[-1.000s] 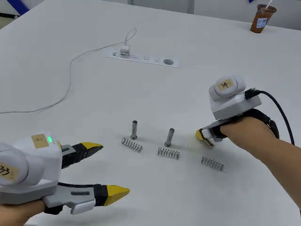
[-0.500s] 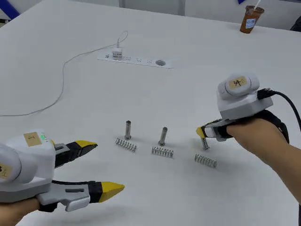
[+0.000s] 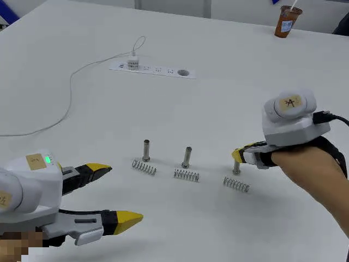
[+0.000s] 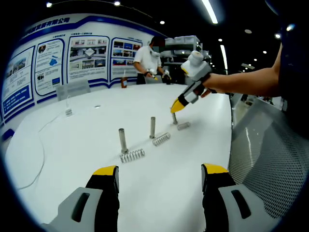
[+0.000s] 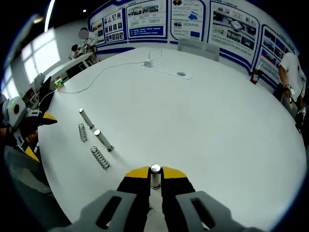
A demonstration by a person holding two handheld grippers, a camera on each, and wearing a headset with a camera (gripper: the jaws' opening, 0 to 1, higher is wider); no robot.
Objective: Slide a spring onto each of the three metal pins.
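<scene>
Where the head view looks down, the right gripper (image 3: 236,156) is clenched on 1 upright pin (image 3: 236,168), with 1 spring (image 3: 236,184) lying just beside its jaw tips; the left gripper (image 3: 127,192) is released, grasping nothing, with 2 other pins (image 3: 187,156) and 2 springs (image 3: 186,175) well ahead of its jaws; left gripper view: jaws wide apart, pins and springs beyond the gap; right gripper view: yellow tips pinch the pin between them, the 2 other pins off to the jaws' left.

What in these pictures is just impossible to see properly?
- Lower part of the right pin: hidden between the jaws of the right gripper, right gripper view.
- Print on the wall posters: too small to read, left gripper view.
- Label on the cup: too small and far, head view.
</scene>
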